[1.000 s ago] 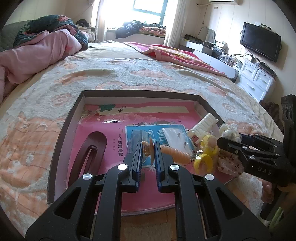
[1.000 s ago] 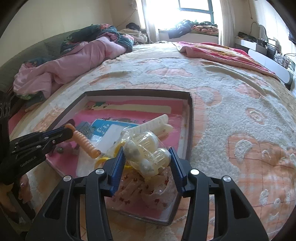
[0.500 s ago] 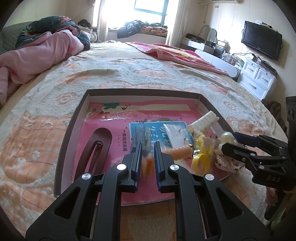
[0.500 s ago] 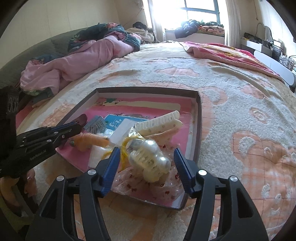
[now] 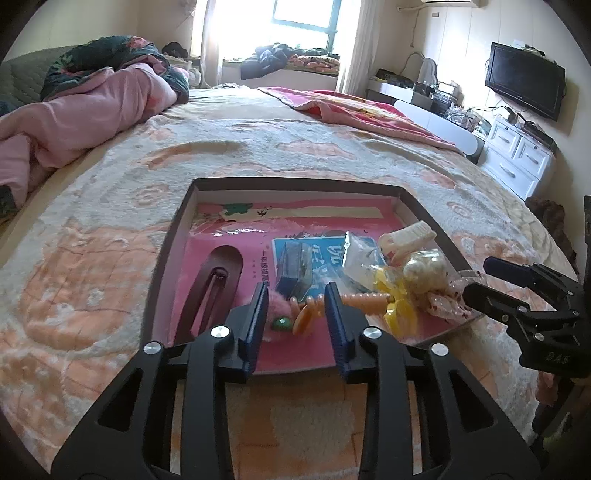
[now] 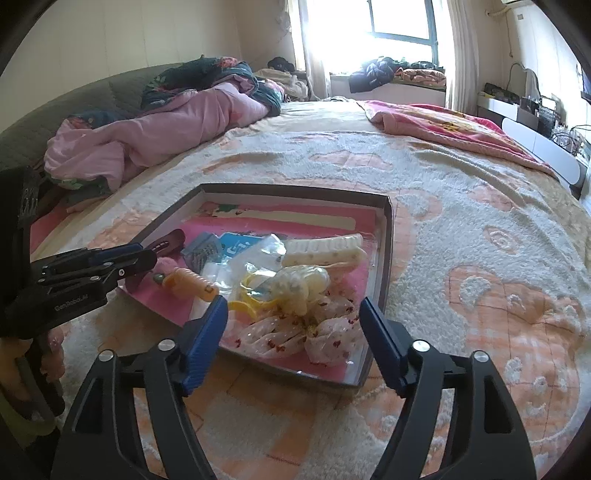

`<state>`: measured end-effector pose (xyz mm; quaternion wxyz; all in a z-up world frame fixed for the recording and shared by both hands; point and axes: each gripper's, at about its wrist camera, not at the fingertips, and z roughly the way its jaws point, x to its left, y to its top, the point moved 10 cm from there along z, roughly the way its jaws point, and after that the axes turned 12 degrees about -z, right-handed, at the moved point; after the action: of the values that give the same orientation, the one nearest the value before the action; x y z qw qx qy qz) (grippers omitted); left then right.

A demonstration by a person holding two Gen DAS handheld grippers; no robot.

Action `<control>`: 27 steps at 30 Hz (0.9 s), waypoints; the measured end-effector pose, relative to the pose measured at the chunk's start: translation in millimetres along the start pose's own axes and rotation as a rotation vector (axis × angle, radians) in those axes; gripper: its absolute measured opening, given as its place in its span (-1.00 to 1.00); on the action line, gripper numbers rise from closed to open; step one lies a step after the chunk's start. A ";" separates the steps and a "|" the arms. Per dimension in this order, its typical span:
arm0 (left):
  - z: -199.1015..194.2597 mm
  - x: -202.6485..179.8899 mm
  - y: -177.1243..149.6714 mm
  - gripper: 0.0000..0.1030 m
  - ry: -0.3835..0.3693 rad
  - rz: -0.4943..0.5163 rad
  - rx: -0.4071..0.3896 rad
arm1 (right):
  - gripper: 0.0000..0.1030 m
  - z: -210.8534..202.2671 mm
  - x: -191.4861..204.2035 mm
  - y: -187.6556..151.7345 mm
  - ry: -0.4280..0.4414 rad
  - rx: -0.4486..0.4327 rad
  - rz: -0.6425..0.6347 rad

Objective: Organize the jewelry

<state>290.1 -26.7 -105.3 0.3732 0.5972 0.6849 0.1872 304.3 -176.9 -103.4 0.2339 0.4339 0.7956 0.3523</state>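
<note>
Two grippers — left gripper (image 5: 295, 306), right gripper (image 6: 291, 325) — open, tray (image 6: 384, 236)

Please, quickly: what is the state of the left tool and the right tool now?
Left tool: open, just been opening, holding nothing; orange spiral hair tie lies released in the tray.
Right tool: open, just been opening, holding nothing.

A: How was the room lit?
B: Daylight was let in through the window (image 5: 301, 16), which was blown out to white glare.

A: And the picture quality?
B: Straight lines were bent by the fisheye, black corners were left, and the bed (image 6: 461, 229) was rendered evenly bright, slightly soft.
</note>
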 end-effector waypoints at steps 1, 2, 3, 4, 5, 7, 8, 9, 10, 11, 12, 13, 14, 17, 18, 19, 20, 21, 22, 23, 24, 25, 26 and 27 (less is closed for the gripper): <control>-3.1 1.6 -0.6 -0.48 0.002 -0.002 -0.002 | 0.42 -2.0 0.9 -0.4 0.000 -0.003 0.002; -5.9 2.9 -1.0 -0.46 0.001 -0.006 -0.002 | 0.45 -4.9 2.3 -0.8 0.001 -0.008 0.005; -8.1 2.8 -1.3 -0.42 0.000 -0.008 -0.004 | 0.47 -6.9 3.5 -1.0 0.001 -0.011 0.007; -11.4 4.1 -1.6 -0.40 0.001 -0.009 -0.008 | 0.51 -9.8 4.8 -1.5 0.002 -0.014 0.011; -13.4 3.8 -2.3 -0.38 0.002 -0.008 -0.010 | 0.55 -11.3 5.5 -1.5 0.002 -0.016 0.015; -20.7 5.2 -4.0 -0.35 0.000 -0.008 -0.018 | 0.60 -17.5 6.7 -1.7 0.006 -0.024 0.034; -24.5 5.6 -4.9 -0.34 -0.001 -0.006 -0.022 | 0.63 -21.0 6.8 -1.1 0.007 -0.031 0.046; -27.8 5.3 -6.0 -0.33 0.000 -0.004 -0.027 | 0.65 -23.8 7.3 -0.4 0.007 -0.037 0.054; -31.4 6.1 -6.7 -0.30 0.000 -0.003 -0.031 | 0.66 -27.3 7.0 0.6 0.003 -0.046 0.061; -35.1 7.2 -7.5 -0.24 0.000 -0.003 -0.036 | 0.68 -29.6 6.3 1.4 -0.002 -0.052 0.065; -38.2 7.2 -8.0 -0.06 0.000 -0.004 -0.041 | 0.70 -33.7 5.7 2.7 -0.010 -0.066 0.071; -41.4 7.8 -8.6 0.07 0.000 -0.006 -0.047 | 0.75 -37.6 5.6 3.9 -0.017 -0.078 0.077; -45.9 9.1 -9.7 0.10 -0.001 -0.010 -0.054 | 0.77 -42.4 5.3 4.8 -0.023 -0.094 0.086; -54.8 11.8 -12.5 0.23 -0.004 -0.020 -0.063 | 0.84 -51.4 6.3 3.7 -0.024 -0.115 0.111; -56.7 12.3 -13.4 0.30 -0.002 -0.021 -0.066 | 0.85 -53.7 6.9 2.8 -0.025 -0.118 0.118; -59.1 12.3 -14.4 0.36 -0.002 -0.021 -0.069 | 0.85 -56.1 7.1 1.7 -0.029 -0.122 0.122; -61.0 12.5 -15.1 0.40 -0.001 -0.022 -0.073 | 0.86 -58.6 7.3 0.6 -0.037 -0.126 0.124; -63.4 13.1 -16.4 0.48 0.000 -0.023 -0.077 | 0.87 -61.7 7.7 -0.1 -0.051 -0.132 0.121; -65.4 13.3 -17.9 0.55 -0.002 -0.022 -0.080 | 0.87 -64.3 8.2 -1.1 -0.061 -0.138 0.118; -67.8 13.1 -19.1 0.59 -0.005 -0.022 -0.083 | 0.87 -66.5 8.7 -1.7 -0.073 -0.143 0.117; -70.9 13.3 -19.9 0.69 -0.009 -0.023 -0.091 | 0.87 -69.0 9.2 -2.3 -0.088 -0.149 0.113; -74.0 13.3 -20.9 0.76 -0.012 -0.024 -0.099 | 0.87 -70.3 10.1 -2.6 -0.095 -0.151 0.111; -77.1 14.6 -21.7 0.78 -0.014 -0.028 -0.105 | 0.87 -72.4 11.1 -3.0 -0.100 -0.155 0.111; -79.1 15.2 -22.9 0.77 -0.015 -0.034 -0.107 | 0.87 -74.0 12.0 -3.4 -0.102 -0.159 0.112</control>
<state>216.3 -2.2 -74.2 0.4129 0.5661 0.6810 0.2129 246.2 -194.3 -59.3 0.2876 0.4750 0.7268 0.4042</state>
